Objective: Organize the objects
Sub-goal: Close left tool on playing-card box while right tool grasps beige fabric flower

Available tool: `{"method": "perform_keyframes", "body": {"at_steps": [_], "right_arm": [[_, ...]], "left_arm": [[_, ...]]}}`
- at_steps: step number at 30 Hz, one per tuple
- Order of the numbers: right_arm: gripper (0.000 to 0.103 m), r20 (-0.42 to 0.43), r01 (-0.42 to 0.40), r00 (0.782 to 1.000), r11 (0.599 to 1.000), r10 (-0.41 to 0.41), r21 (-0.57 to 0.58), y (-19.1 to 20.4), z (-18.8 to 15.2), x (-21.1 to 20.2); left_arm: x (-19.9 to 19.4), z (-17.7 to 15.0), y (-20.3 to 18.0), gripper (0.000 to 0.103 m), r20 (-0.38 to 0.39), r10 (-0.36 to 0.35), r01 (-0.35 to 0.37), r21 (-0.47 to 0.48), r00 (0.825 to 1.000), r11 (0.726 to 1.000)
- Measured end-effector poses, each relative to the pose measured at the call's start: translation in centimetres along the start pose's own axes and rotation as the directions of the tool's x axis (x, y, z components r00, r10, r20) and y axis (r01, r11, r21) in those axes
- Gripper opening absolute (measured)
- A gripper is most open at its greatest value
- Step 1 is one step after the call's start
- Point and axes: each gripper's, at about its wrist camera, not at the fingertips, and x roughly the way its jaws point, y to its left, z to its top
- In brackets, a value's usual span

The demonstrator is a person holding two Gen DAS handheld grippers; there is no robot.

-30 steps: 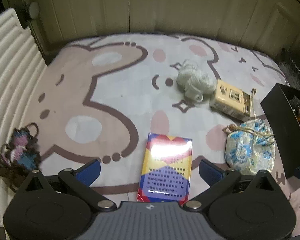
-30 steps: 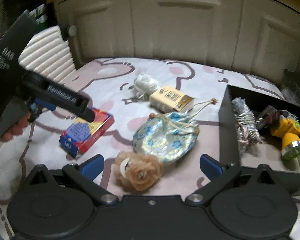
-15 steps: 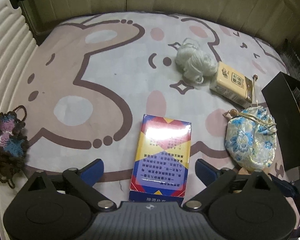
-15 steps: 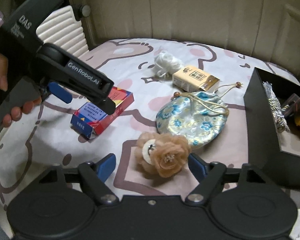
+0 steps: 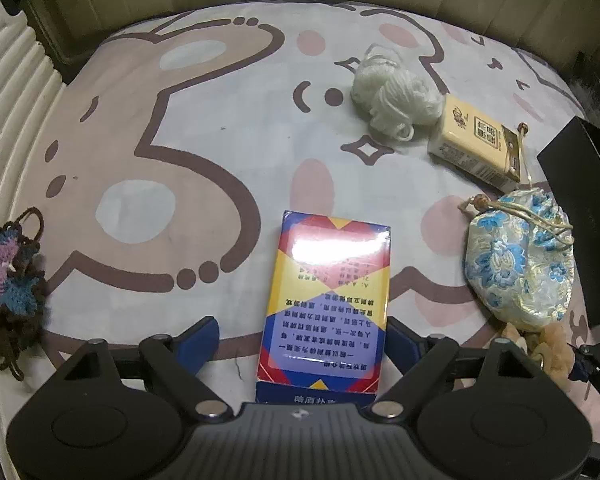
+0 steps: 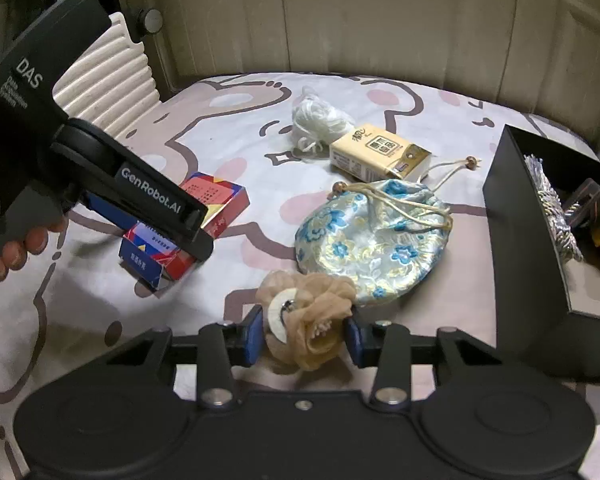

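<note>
A red, yellow and blue box lies flat on the cartoon-print sheet. My left gripper straddles its near end; its jaws are closing, the left pad still apart from the box's side. From the right wrist view, a left finger reaches over that box. My right gripper is shut on a beige fabric flower, both blue pads pressing its sides. The flower also shows at the left view's lower right.
Beside the flower lies a blue floral pouch; behind it are a yellow carton and white yarn. An open black box at right holds a striped cord bundle. A crocheted piece and a ribbed white board sit far left.
My right jaws have gone from wide apart to shut on the beige flower. The left gripper has sunk over the colourful box and its jaws have narrowed.
</note>
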Motion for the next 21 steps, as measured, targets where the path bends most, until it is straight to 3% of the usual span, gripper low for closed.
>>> {"method": "perform_keyframes", "body": {"at_steps": [2,6,12,21], "right_arm": [[0.039,-0.001,-0.008,1.000,1.000,0.008,-0.002,0.0,0.0,0.0],[0.038,0.001,-0.023,1.000,1.000,0.023,-0.011,0.0,0.1,-0.3],[0.038,0.014,-0.032,0.999,0.999,0.032,-0.009,-0.3,0.5,-0.8],[0.038,0.074,-0.041,0.996,0.999,0.039,0.015,-1.1,2.0,-2.6]], "left_arm": [[0.0,0.1,-0.2,0.082,0.001,0.002,-0.002,0.010,1.000,1.000],[-0.6,0.1,-0.8,0.062,0.010,-0.013,0.013,0.027,1.000,1.000],[-1.2,0.0,-0.9,0.061,0.028,-0.008,0.007,0.021,1.000,1.000],[-3.8,-0.3,-0.6,0.060,0.113,-0.017,0.019,-0.018,0.993,1.000]]}}
